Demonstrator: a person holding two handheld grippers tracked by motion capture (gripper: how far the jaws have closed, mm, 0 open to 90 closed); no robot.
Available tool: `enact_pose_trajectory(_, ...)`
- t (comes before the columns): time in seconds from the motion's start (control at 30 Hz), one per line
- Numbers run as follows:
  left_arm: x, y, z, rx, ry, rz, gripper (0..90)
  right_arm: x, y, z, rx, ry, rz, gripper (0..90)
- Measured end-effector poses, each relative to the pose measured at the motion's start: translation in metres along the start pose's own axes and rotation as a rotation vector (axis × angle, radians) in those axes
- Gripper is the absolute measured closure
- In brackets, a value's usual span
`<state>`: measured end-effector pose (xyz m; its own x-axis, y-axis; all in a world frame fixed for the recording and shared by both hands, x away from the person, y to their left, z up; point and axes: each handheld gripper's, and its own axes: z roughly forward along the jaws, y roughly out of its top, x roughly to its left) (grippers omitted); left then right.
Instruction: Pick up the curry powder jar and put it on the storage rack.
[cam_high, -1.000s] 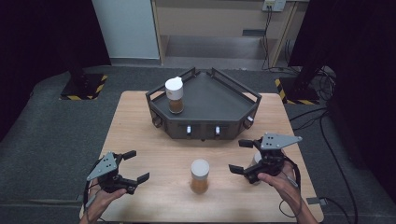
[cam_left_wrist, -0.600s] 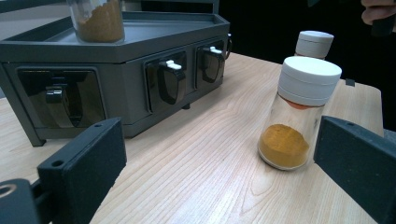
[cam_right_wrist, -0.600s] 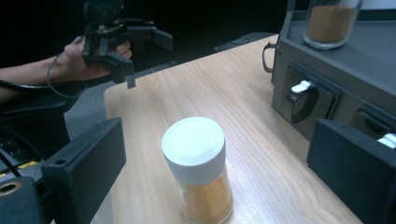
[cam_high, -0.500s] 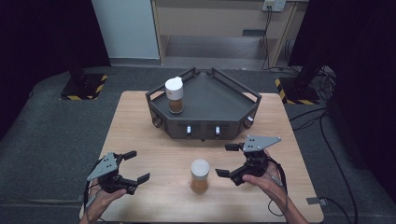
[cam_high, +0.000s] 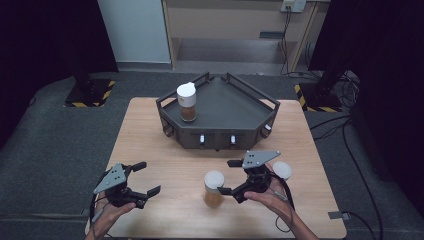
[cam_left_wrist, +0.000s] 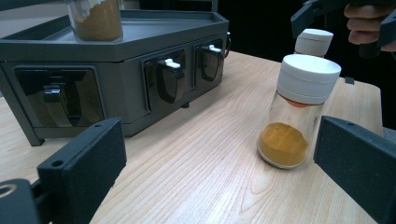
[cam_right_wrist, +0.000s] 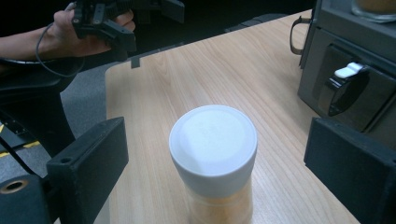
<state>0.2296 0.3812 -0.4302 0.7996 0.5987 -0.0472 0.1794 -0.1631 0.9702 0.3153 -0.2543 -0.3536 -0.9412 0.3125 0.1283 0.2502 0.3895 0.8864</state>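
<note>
- One jar (cam_high: 214, 189) with a white cap and orange powder stands upright on the table (cam_high: 150, 130), near the front edge and in front of the rack (cam_high: 220, 117).
- My right gripper (cam_high: 226, 177) is just beside this jar, on its right side in the high view. The jaws are wide and have just been closing a little. In the right gripper view the jar (cam_right_wrist: 214, 161) stands between them, with a gap to each jaw, so they do not press on it.
- A second small jar (cam_high: 282, 170) with a white cap stands just behind my right hand (cam_high: 267, 197).
- My left gripper (cam_high: 143, 178) is near the front left corner of the table, well apart from the jar. Its jaws are wide, with nothing between them; it looks toward the jar (cam_left_wrist: 299, 116).
- On the rack, at the left back, another jar (cam_high: 187, 101) with brown powder stands upright.
- Two drawers with white knobs (cam_high: 202, 138) are on the rack front.
</note>
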Motion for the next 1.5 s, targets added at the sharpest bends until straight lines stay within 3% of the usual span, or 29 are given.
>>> enact_pose_trajectory(0.8,0.000,0.000,0.000,0.000,-0.001,0.000,1.0,0.000,-0.004,0.035,0.043,0.018,-0.028,16.3)
enact_pose_trajectory(1.03,0.000,0.000,0.000,0.000,-0.001,0.000,1.0,0.003,-0.006,0.041,0.063,0.003,-0.043,22.0)
enact_pose_trajectory(1.2,0.000,0.000,0.000,0.000,-0.002,0.000,1.1,0.006,-0.008,0.042,0.067,-0.028,-0.053,32.7)
enact_pose_trajectory(1.5,0.000,0.000,0.000,0.001,-0.002,0.000,1.1,0.011,-0.005,0.042,0.079,-0.043,-0.076,33.6)
